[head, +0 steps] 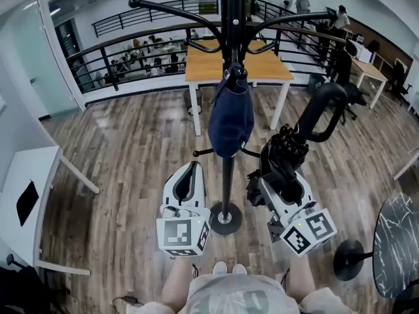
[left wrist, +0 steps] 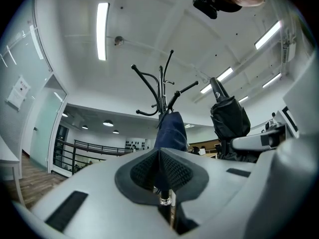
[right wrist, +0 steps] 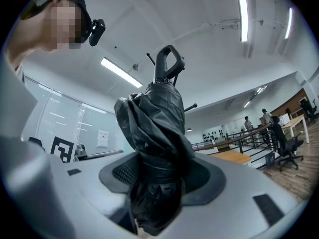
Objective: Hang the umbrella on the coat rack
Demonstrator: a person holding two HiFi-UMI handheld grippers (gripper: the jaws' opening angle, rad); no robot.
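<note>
A black coat rack (head: 226, 175) stands straight ahead on a round base, and a navy bag (head: 230, 120) hangs from its hooks. My right gripper (head: 276, 175) is shut on a folded black umbrella (head: 289, 152), whose curved handle (head: 325, 106) points up and away, right of the pole. In the right gripper view the umbrella (right wrist: 154, 133) fills the jaws, handle (right wrist: 168, 61) on top. My left gripper (head: 192, 167) is left of the pole, shut and holding nothing. Its view shows the rack (left wrist: 160, 91), the bag (left wrist: 170, 131) and the umbrella (left wrist: 229, 116) above the closed pads.
Behind the rack stands a wooden table (head: 262, 67), with a black railing (head: 131, 51) beyond it. A white desk (head: 26, 195) is at the left and a round marble table (head: 396, 241) at the right. The rack's upper hooks (head: 163, 8) spread out overhead.
</note>
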